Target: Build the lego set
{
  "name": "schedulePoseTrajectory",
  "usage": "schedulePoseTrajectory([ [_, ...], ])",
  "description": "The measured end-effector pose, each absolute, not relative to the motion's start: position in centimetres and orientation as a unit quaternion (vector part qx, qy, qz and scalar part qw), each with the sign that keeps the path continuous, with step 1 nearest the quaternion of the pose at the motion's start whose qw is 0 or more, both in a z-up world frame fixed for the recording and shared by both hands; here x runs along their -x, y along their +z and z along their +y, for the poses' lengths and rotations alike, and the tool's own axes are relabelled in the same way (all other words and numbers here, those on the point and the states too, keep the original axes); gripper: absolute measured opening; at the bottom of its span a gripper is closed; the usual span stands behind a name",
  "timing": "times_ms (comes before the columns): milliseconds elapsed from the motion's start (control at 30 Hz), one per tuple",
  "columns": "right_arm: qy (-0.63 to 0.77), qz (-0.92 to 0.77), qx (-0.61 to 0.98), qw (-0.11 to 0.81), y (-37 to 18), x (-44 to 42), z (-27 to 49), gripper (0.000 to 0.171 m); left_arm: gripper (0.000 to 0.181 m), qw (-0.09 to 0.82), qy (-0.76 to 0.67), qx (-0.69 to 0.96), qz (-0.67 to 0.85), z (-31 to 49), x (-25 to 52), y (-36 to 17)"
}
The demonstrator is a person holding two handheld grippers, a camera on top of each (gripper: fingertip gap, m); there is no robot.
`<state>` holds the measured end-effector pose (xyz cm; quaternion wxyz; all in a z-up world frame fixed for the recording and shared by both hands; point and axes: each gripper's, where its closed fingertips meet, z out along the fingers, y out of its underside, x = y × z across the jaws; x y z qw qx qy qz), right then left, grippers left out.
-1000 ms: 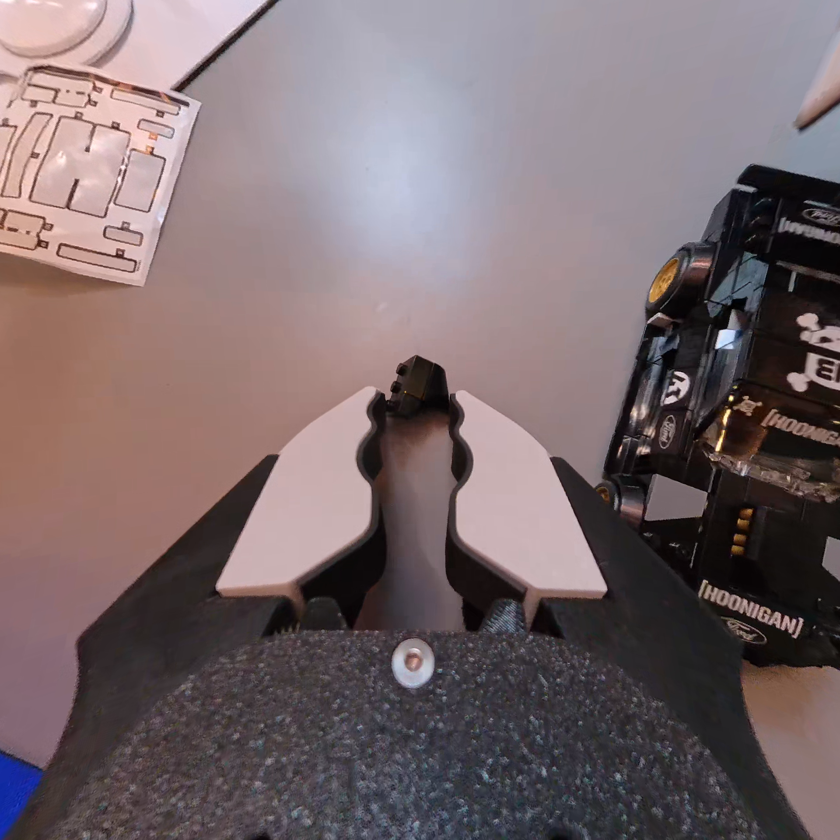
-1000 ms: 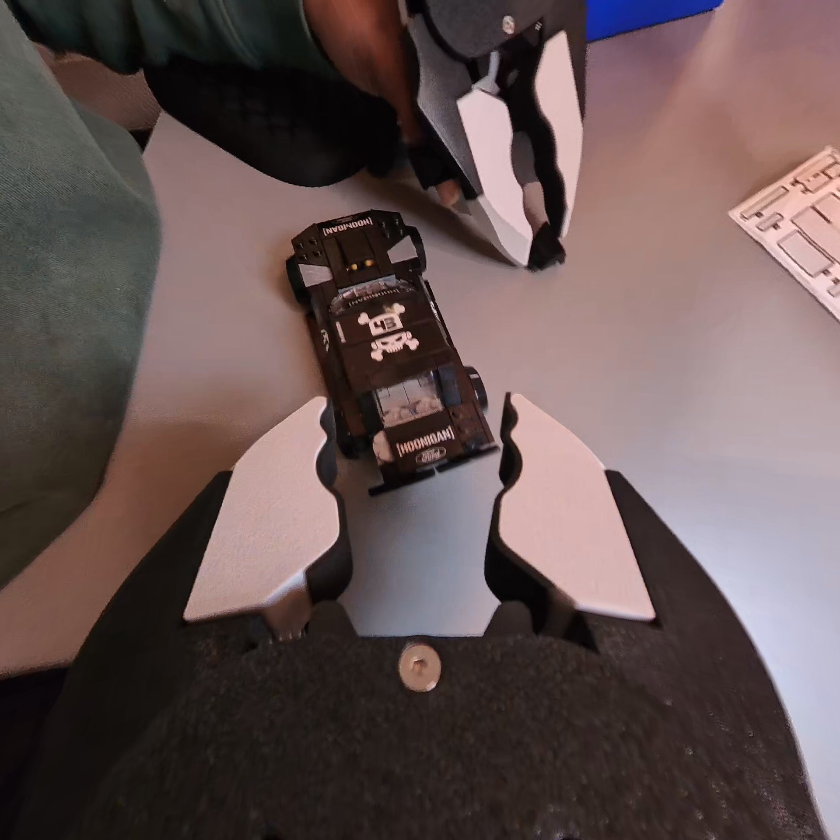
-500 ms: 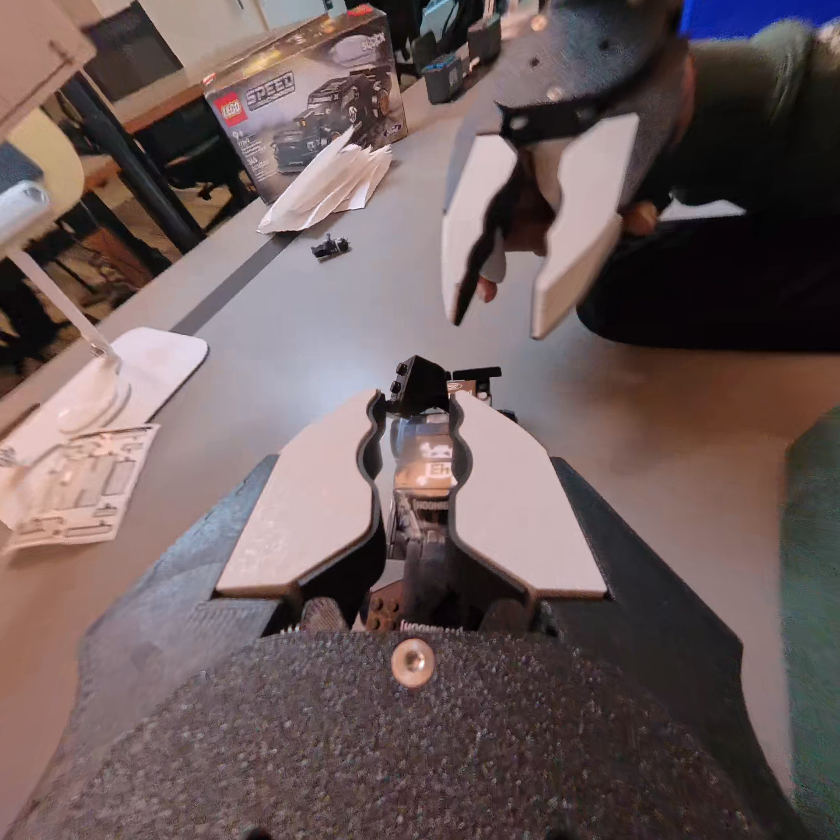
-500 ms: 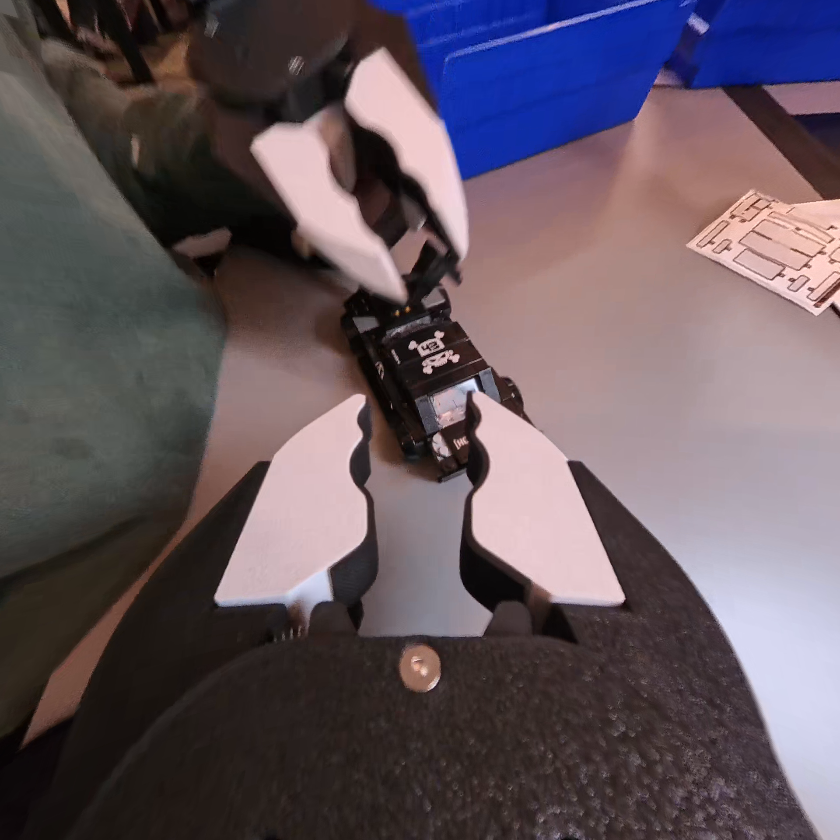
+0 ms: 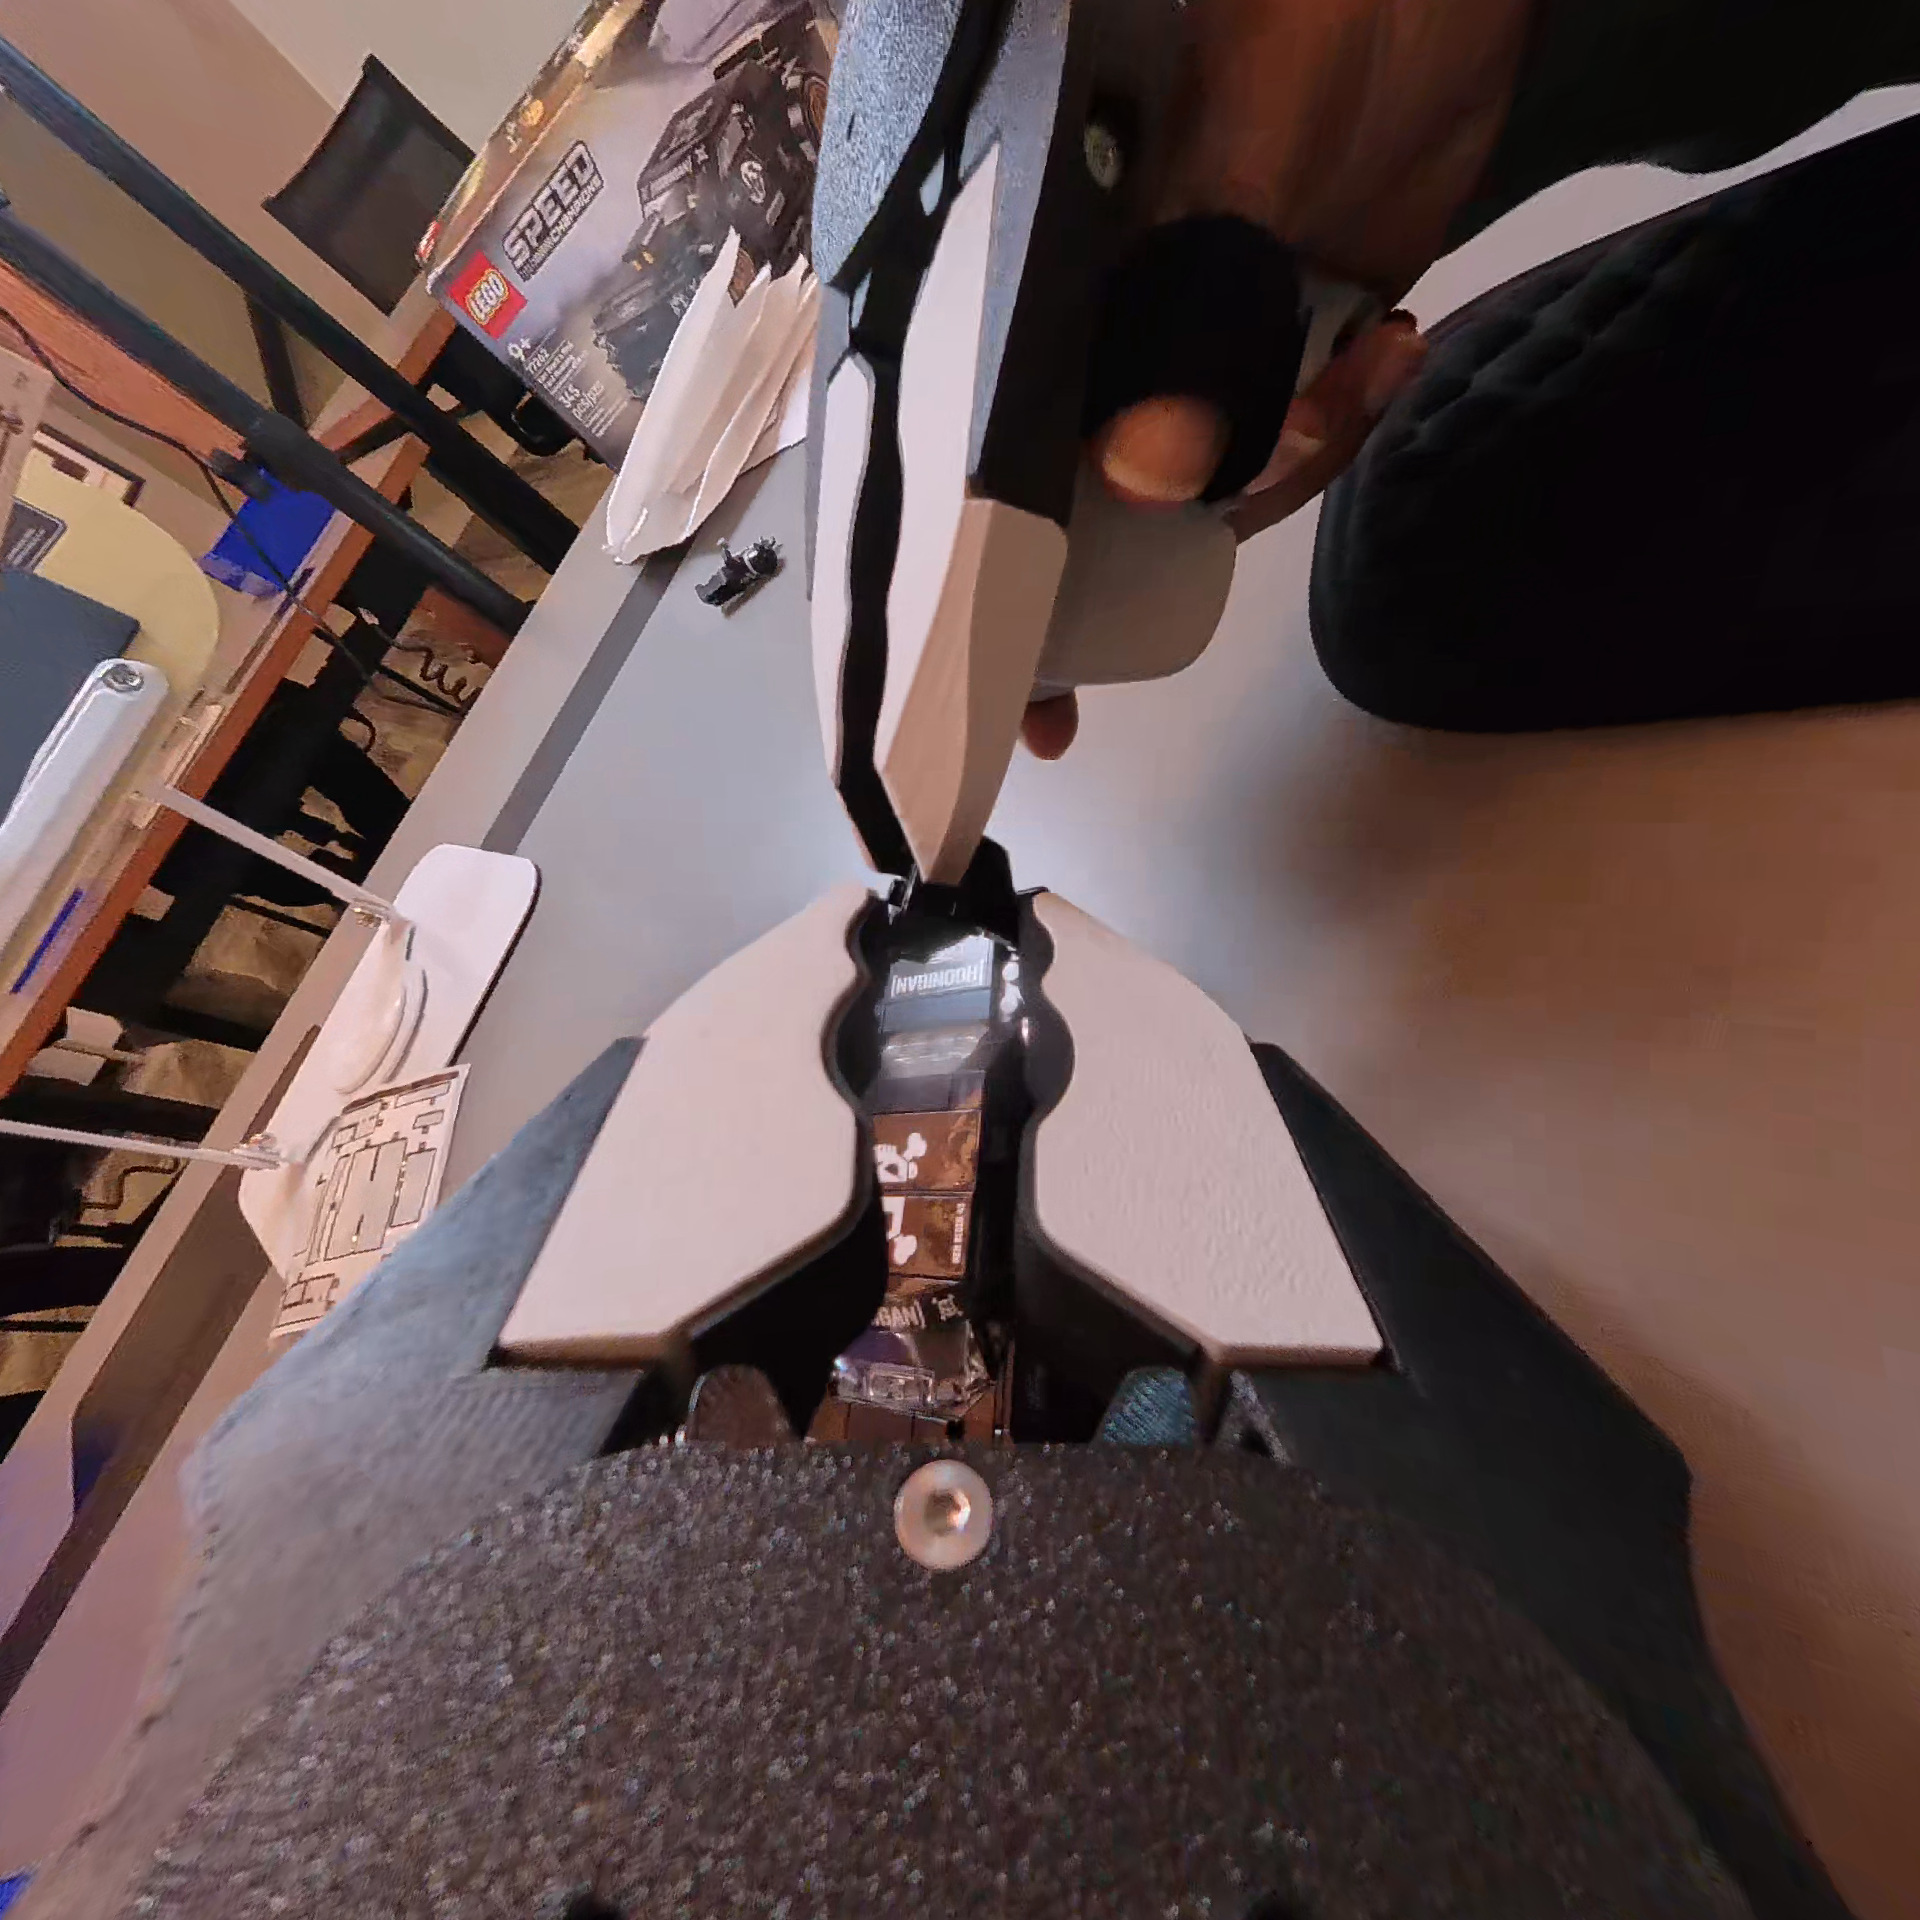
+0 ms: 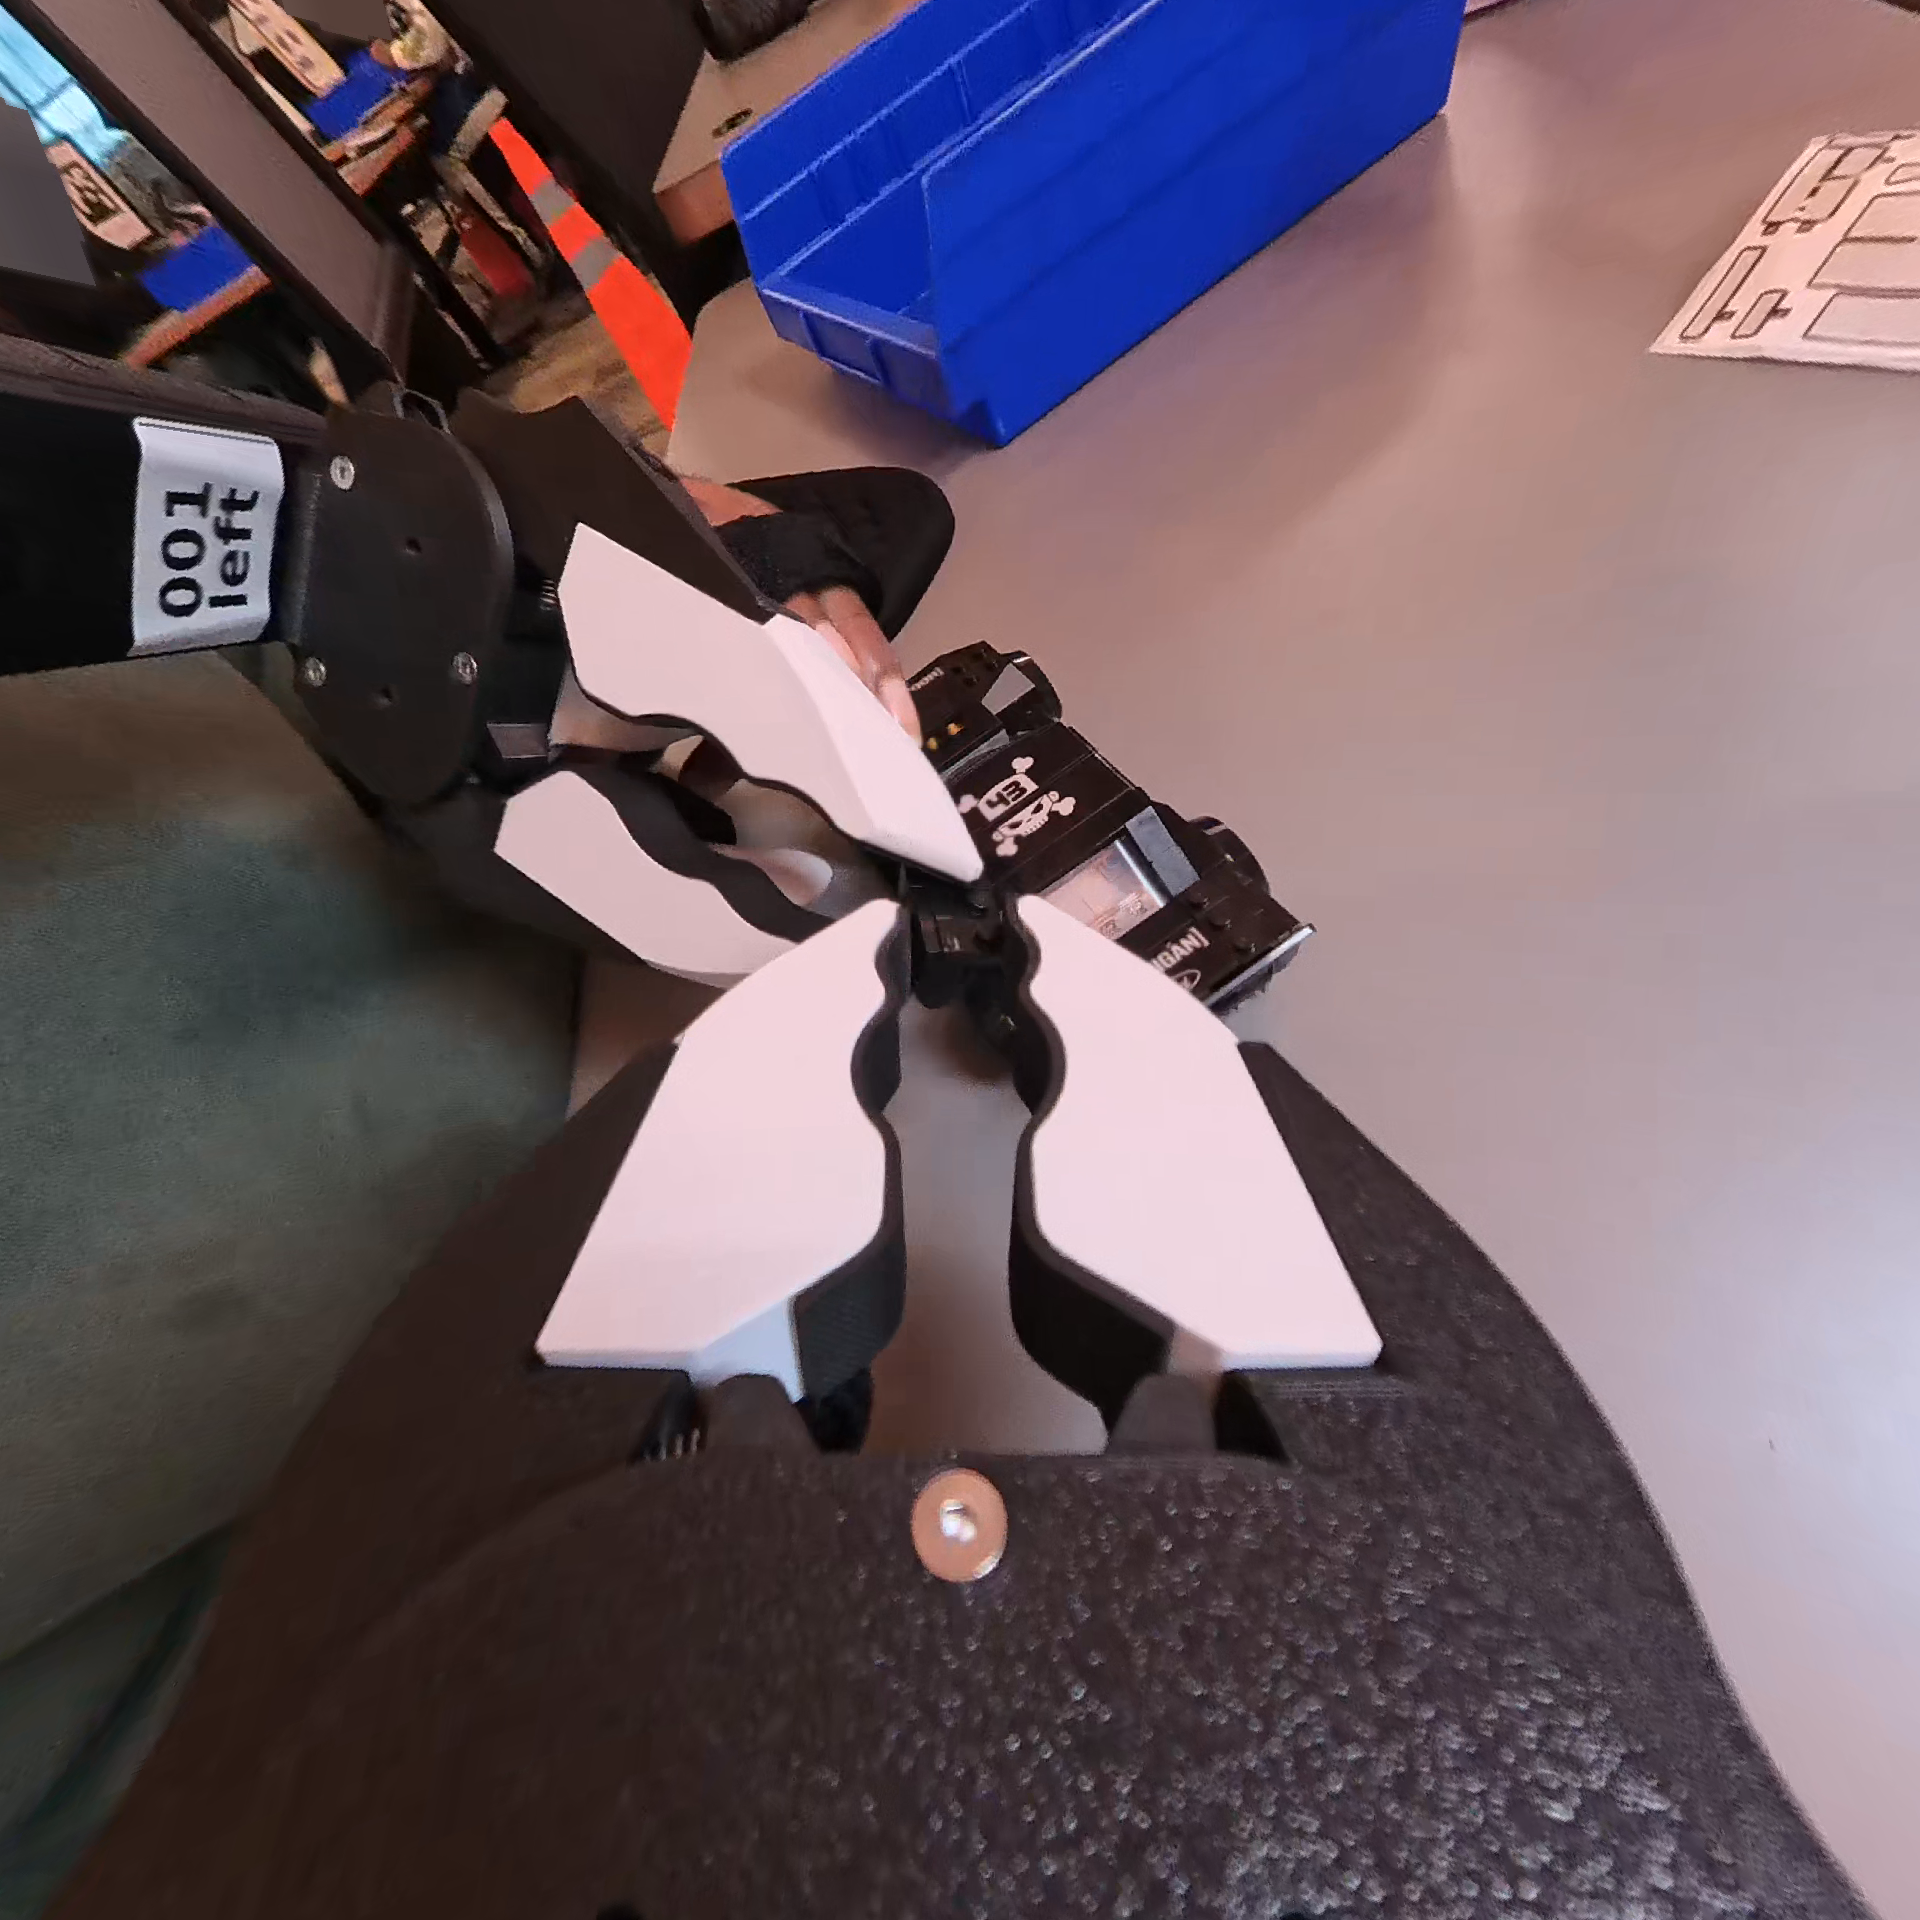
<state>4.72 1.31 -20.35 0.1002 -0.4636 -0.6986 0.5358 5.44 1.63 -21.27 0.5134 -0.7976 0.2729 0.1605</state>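
A black Lego car (image 6: 1101, 821) with white skull stickers lies on the grey table (image 6: 1558, 727). In the left wrist view it shows between and below my fingers (image 5: 928, 1143). My left gripper (image 5: 951, 904) is shut on a small black piece (image 5: 982, 883) at its tips, just over the car's front end. My right gripper (image 6: 958, 914) has closed on the same black piece (image 6: 961, 940). The two grippers meet tip to tip: the right gripper (image 5: 914, 862) comes down from above, and the left gripper (image 6: 925, 878) reaches in from the left.
A Lego box (image 5: 623, 208), white paper bags (image 5: 717, 416) and a small loose black part (image 5: 740, 566) sit at the far table end. A sticker sheet (image 6: 1829, 260), a blue bin (image 6: 1091, 208) and a white lamp base (image 5: 457, 935) are nearby. A green sleeve (image 6: 208, 1039) fills the left. Both grippers' tips are close together, under 4 cm apart.
My left gripper swung with its black piece from beside the car to over it. My right gripper narrowed from wide open and moved in onto the piece at the car's front.
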Motion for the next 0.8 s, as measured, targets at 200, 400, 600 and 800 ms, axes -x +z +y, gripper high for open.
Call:
schedulePoseTrajectory([
  [200, 0.564, -0.694, 0.443, 0.067, -20.6, -4.9, 1.7, 0.023, 0.024, 0.509, 0.169, 0.796, 0.281, 2.1, -5.5, -21.4],
  [400, 0.581, -0.688, 0.434, 0.019, -20.8, -5.1, 1.9, 0.025, 0.024, 0.516, 0.185, 0.781, 0.298, 2.0, -5.9, -21.0],
  [600, 0.596, -0.69, 0.411, 0.024, -20.4, -4.8, 2.4, 0.016, 0.032, 0.522, 0.143, 0.791, 0.285, 1.7, -5.8, -20.7],
  [800, 0.502, -0.768, 0.373, 0.134, -21.9, -4.8, 3.6, 0.016, 0.026, 0.507, -0.022, 0.838, 0.201, 0.6, -3.5, -19.5],
])
